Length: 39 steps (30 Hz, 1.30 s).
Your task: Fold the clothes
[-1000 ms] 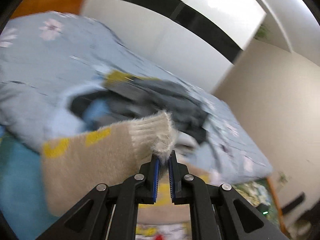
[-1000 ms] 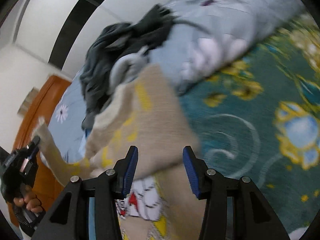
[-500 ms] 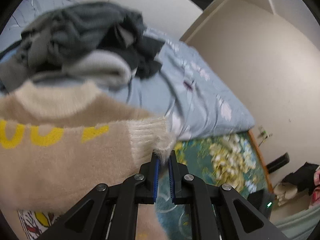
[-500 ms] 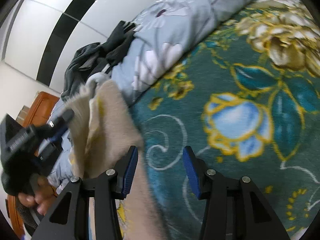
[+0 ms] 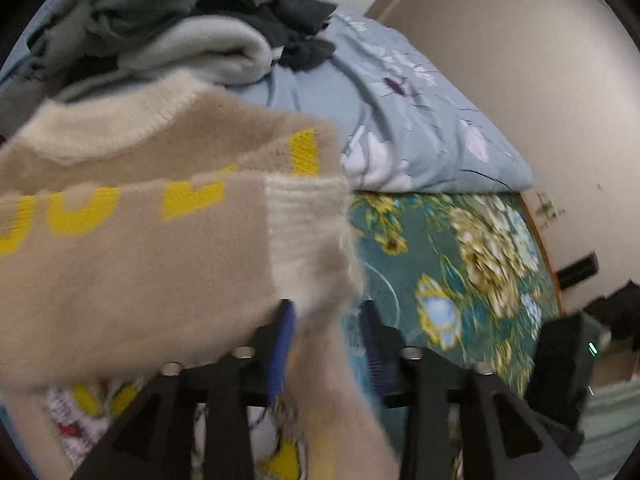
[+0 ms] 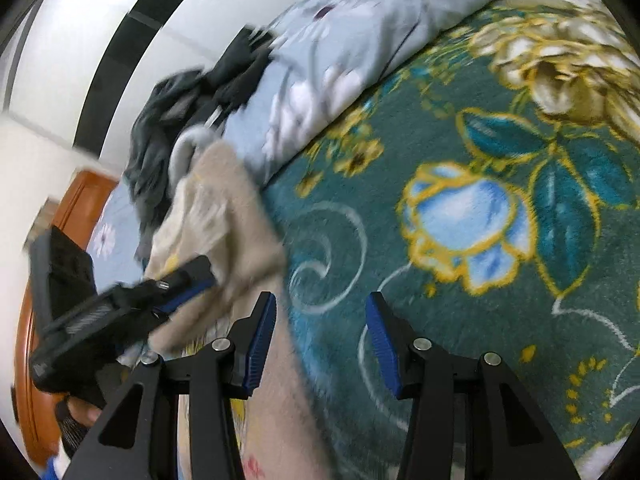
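A beige fuzzy sweater (image 5: 132, 264) with yellow letters and a cream ribbed cuff (image 5: 308, 236) lies across the green floral blanket (image 5: 460, 272). My left gripper (image 5: 328, 344) is open, its blue pads apart, with the cuff loose between them. In the right wrist view the sweater (image 6: 228, 216) lies at left and the left gripper (image 6: 188, 284) sits over it. My right gripper (image 6: 322, 344) is open and empty, above the blanket (image 6: 480, 220) at the sweater's edge.
A pile of dark grey and light grey clothes (image 5: 172, 16) lies behind the sweater on a pale blue floral duvet (image 5: 408, 128). A beige wall (image 5: 520, 60) stands to the right. An orange wooden headboard (image 6: 52, 264) and white wardrobe (image 6: 120, 20) are at left.
My left gripper carried the sleeve cuff across over the sweater body, then opened and let the cuff go. My right gripper stayed open and shifted a little over the blanket.
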Available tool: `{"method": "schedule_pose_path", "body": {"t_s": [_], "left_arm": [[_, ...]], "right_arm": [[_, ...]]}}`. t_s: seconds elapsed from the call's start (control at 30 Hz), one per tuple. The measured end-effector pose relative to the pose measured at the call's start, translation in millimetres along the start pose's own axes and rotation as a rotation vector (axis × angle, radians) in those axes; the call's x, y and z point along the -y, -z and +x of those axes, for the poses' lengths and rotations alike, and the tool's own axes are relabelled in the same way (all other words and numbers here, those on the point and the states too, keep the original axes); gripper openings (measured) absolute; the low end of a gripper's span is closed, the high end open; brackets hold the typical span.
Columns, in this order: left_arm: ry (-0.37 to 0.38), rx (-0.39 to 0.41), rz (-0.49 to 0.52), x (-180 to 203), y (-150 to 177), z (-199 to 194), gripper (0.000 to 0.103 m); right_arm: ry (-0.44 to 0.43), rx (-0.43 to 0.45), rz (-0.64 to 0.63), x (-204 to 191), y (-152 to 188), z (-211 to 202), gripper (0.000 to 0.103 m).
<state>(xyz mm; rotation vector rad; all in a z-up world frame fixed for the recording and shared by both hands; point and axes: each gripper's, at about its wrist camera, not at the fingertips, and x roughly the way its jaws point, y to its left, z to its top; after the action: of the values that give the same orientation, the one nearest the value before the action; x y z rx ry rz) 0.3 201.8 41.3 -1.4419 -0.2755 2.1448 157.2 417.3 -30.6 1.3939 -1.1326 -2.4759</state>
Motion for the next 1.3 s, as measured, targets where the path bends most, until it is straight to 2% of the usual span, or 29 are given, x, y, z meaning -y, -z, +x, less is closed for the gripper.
{"method": "schedule_pose_path", "body": {"t_s": [0.07, 0.17, 0.27, 0.33, 0.43, 0.57, 0.67, 0.8, 1.03, 1.13, 1.3], "left_arm": [[-0.030, 0.026, 0.005, -10.5, 13.7, -27.4, 0.056], [-0.137, 0.059, -0.078, -55.2, 43.4, -71.0, 0.060], [-0.259, 0.041, -0.250, -118.7, 79.5, -100.7, 0.060], [-0.263, 0.013, -0.380, -157.5, 106.1, -113.9, 0.060], [-0.181, -0.041, -0.512, -192.0, 139.7, -119.1, 0.061], [-0.059, -0.114, -0.493, -192.3, 164.8, -108.6, 0.061], [-0.013, -0.094, -0.468, -188.2, 171.8, -108.0, 0.061], [0.113, -0.095, -0.479, -187.7, 178.1, -105.2, 0.060], [0.278, -0.078, -0.536, -192.6, 181.6, -116.8, 0.059], [0.304, -0.085, -0.543, -193.6, 193.8, -127.3, 0.059], [0.367, -0.061, -0.589, -189.2, 213.2, -140.6, 0.059]], "right_arm": [[-0.018, -0.064, -0.042, -3.5, 7.7, 3.9, 0.048], [-0.063, -0.158, -0.092, -10.1, 25.2, 8.7, 0.048], [-0.095, -0.244, -0.119, -16.2, 45.7, 17.5, 0.048], [-0.110, -0.272, -0.122, -17.1, 55.4, 21.7, 0.049], [-0.165, -0.275, -0.061, -10.4, 60.9, 20.2, 0.049], [-0.249, -0.321, 0.011, 0.4, 66.4, 17.6, 0.049], [-0.286, -0.358, 0.032, 5.8, 74.6, 14.1, 0.048], [-0.309, -0.382, 0.039, 8.9, 81.8, 9.1, 0.048], [-0.349, -0.378, 0.057, -4.5, 67.8, 27.2, 0.048], [-0.380, -0.407, 0.040, -11.1, 71.3, 28.2, 0.046], [-0.380, -0.461, 0.038, -4.2, 95.5, 18.9, 0.037]]}}
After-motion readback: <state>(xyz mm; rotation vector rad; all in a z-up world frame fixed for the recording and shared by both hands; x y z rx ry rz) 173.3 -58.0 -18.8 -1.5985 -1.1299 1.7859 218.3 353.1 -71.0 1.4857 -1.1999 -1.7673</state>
